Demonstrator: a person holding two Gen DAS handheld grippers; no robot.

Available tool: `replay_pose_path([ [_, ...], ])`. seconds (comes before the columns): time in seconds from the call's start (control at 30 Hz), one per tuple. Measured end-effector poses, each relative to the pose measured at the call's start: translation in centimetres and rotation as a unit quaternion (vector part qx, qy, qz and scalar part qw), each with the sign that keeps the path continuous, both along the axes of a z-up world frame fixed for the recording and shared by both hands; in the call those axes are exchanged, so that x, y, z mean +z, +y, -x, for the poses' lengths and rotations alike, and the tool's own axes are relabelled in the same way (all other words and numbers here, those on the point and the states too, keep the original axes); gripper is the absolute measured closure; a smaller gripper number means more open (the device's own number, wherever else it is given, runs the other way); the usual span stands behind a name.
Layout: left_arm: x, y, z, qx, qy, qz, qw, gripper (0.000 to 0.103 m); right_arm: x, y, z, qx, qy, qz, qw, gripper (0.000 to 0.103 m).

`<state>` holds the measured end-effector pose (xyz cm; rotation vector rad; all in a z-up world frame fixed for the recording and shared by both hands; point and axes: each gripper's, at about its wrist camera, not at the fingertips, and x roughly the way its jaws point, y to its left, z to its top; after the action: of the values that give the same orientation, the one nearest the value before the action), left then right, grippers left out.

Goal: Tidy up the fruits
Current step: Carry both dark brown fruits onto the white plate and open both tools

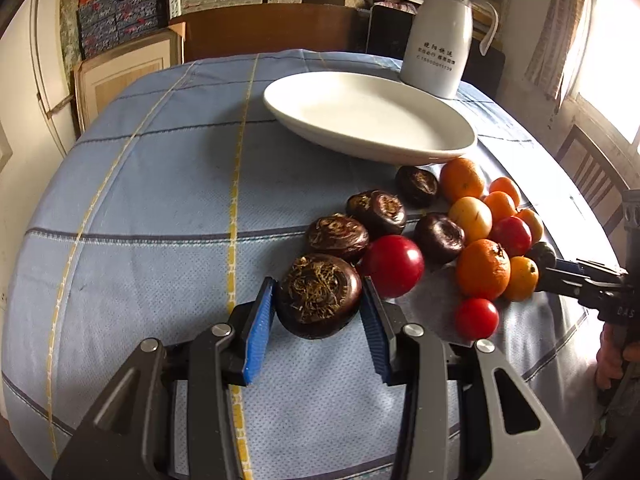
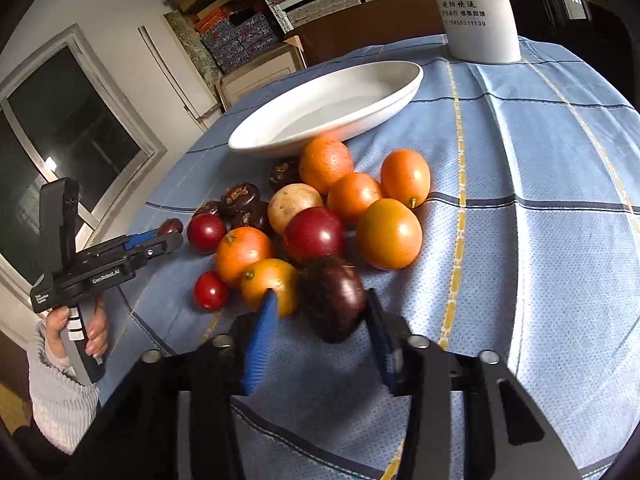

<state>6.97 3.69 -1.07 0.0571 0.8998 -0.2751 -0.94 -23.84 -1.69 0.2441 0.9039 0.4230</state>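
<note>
A heap of fruit lies on the blue checked tablecloth in front of an empty white oval plate (image 1: 372, 120), which also shows in the right wrist view (image 2: 328, 108). My left gripper (image 1: 318, 300) is shut on a dark brown water chestnut (image 1: 318, 296), its blue pads touching both sides. My right gripper (image 2: 320, 308) is shut on another dark water chestnut (image 2: 332, 298). Other dark chestnuts (image 1: 378, 212), oranges (image 1: 482, 268) and red tomatoes (image 1: 394, 266) lie between the grippers. In the right wrist view the left gripper (image 2: 160, 236) reaches in from the left.
A white thermos jug (image 1: 436, 32) stands behind the plate at the far table edge. A wooden chair (image 1: 592, 172) is at the right side. Shelves with boxes (image 1: 120, 12) stand behind the table.
</note>
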Motion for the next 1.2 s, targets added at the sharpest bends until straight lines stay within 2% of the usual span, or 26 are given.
replay_pose_path([
  [0.1,-0.4,0.1,0.0,0.001,0.002,-0.004,1.0000,0.062,-0.2,-0.2,-0.2,0.005,0.005,-0.013,1.000,0.079],
  [0.27,0.5,-0.5,0.1,-0.002,-0.019,-0.010,0.9998,0.062,1.1,-0.4,0.5,-0.007,-0.032,-0.014,0.999,0.080],
  [0.43,4.4,-2.6,-2.5,-0.008,-0.054,-0.007,0.9985,0.062,5.2,0.6,-1.4,-0.015,-0.079,-0.025,0.996,0.080],
  [0.53,5.6,-4.4,-5.6,-0.008,-0.059,-0.001,0.9982,0.062,7.3,2.2,-4.8,-0.025,-0.093,-0.027,0.995,0.080],
  [0.63,5.0,-6.0,-9.0,0.002,-0.049,-0.007,0.9988,0.062,7.7,3.6,-8.9,-0.040,-0.090,-0.014,0.995,0.080],
  [0.73,3.6,-6.9,-11.6,0.013,-0.033,-0.009,0.9993,0.062,6.6,4.1,-12.2,-0.056,-0.078,0.002,0.995,0.080],
  [0.87,1.9,-7.1,-13.0,0.013,-0.025,-0.003,0.9996,0.061,4.8,4.3,-13.8,-0.060,-0.067,-0.002,0.996,0.077],
  [0.97,1.9,-7.4,-12.6,0.004,-0.042,-0.012,0.9990,0.050,4.3,4.0,-13.7,-0.056,-0.065,0.002,0.996,0.069],
  [1.0,2.0,-7.3,-12.3,0.005,-0.048,-0.014,0.9987,0.039,4.5,3.9,-13.6,-0.058,-0.067,-0.001,0.996,0.068],
  [1.03,2.3,-7.1,-11.9,0.006,-0.056,-0.016,0.9983,0.032,4.8,3.7,-13.4,-0.059,-0.071,-0.006,0.996,0.068],
  [1.2,3.1,-5.8,-10.4,0.015,-0.072,-0.009,0.9973,0.032,5.2,2.8,-12.0,-0.067,-0.084,-0.015,0.994,0.065],
])
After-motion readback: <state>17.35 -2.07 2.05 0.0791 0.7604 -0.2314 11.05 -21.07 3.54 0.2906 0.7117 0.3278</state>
